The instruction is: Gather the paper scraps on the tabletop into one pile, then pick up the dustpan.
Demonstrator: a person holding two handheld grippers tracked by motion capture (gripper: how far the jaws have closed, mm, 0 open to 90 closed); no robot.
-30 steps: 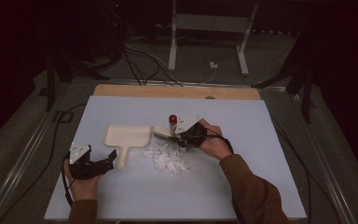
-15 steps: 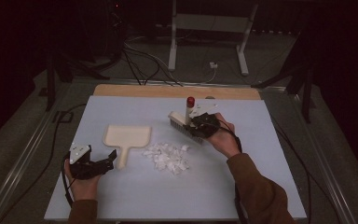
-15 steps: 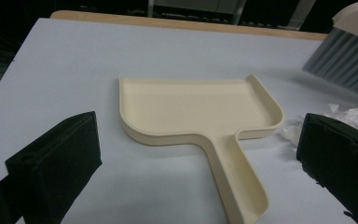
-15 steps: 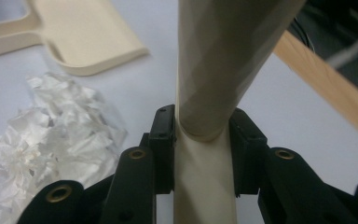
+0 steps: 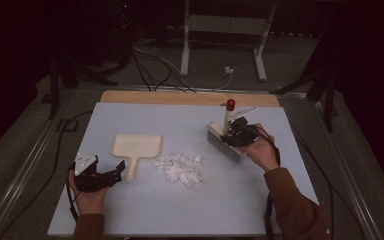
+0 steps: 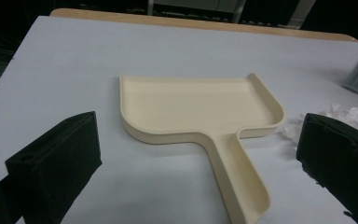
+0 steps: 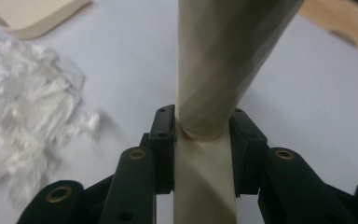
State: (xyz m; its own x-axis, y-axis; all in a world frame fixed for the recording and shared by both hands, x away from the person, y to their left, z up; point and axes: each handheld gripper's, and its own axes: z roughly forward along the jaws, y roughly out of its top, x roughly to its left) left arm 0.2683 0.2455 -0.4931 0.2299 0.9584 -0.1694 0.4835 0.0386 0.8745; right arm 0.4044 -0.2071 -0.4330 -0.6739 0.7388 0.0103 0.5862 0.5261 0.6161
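Cream brush handle [image 7: 205,154] is sitting clamped in the right hand-held gripper [image 5: 233,134]; left hand-held gripper [image 5: 114,171], jaws apart, is facing the dustpan [image 6: 200,112]. Next move, judged: sweeping shredded paper [image 5: 179,167] panward.

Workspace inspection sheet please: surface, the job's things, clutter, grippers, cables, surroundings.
Surface: pale blue-grey tabletop with a wooden strip at the far edge.
Job's things: cream plastic dustpan lying flat, handle toward the person; cream hand brush with red-tipped handle; pile of white shredded paper between them.
Clutter: nothing seen.
Grippers: left gripper open, jaws either side of the dustpan handle, not touching; right gripper shut on the brush handle, brush right of the pile.
Cables: a black cable trails off the left edge; more on the floor.
Surroundings: dark room, white metal stand behind.
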